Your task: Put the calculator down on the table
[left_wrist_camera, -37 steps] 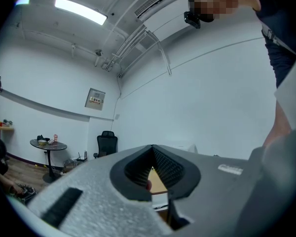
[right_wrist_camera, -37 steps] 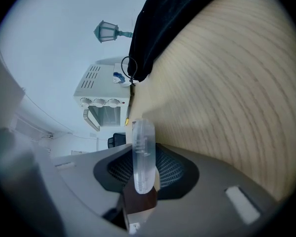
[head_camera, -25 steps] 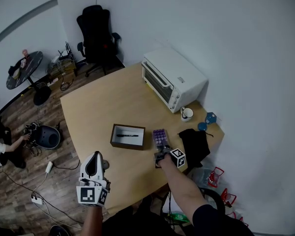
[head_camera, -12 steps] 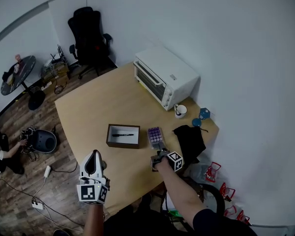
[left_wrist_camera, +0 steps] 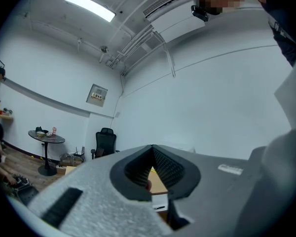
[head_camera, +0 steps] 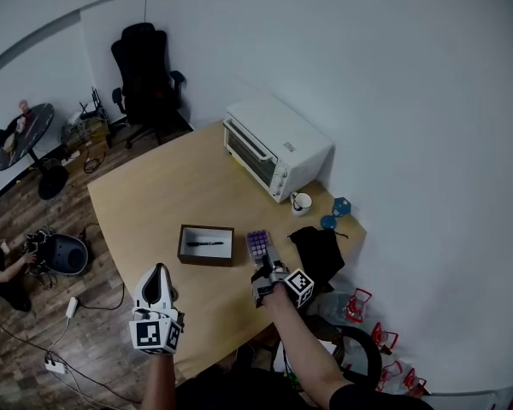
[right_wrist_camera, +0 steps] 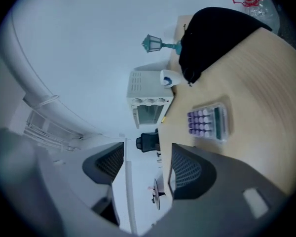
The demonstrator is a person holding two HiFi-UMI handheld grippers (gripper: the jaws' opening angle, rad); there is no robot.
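Note:
The calculator (head_camera: 257, 244), purple-keyed with a grey body, lies flat on the wooden table (head_camera: 167, 195) just right of the brown box; the right gripper view shows the calculator (right_wrist_camera: 208, 120) lying free below and ahead of the jaws. My right gripper (head_camera: 262, 280) hovers just behind the calculator, near the table's front edge. It is open and nothing is between its pads (right_wrist_camera: 187, 171). My left gripper (head_camera: 157, 273) hangs over the table's front left edge. Its jaws meet at the tips (left_wrist_camera: 152, 150), shut and holding nothing.
A brown box (head_camera: 206, 244) with a pen in it sits left of the calculator. A black cloth (head_camera: 318, 250) lies to its right. Behind stand a white toaster oven (head_camera: 278, 148), a mug (head_camera: 301, 202) and a teal ornament (head_camera: 338, 207). An office chair (head_camera: 145, 67) stands beyond the table.
My right gripper has lifted up and back off the calculator with its jaws spread wide; the calculator stays on the table. The left gripper has kept still.

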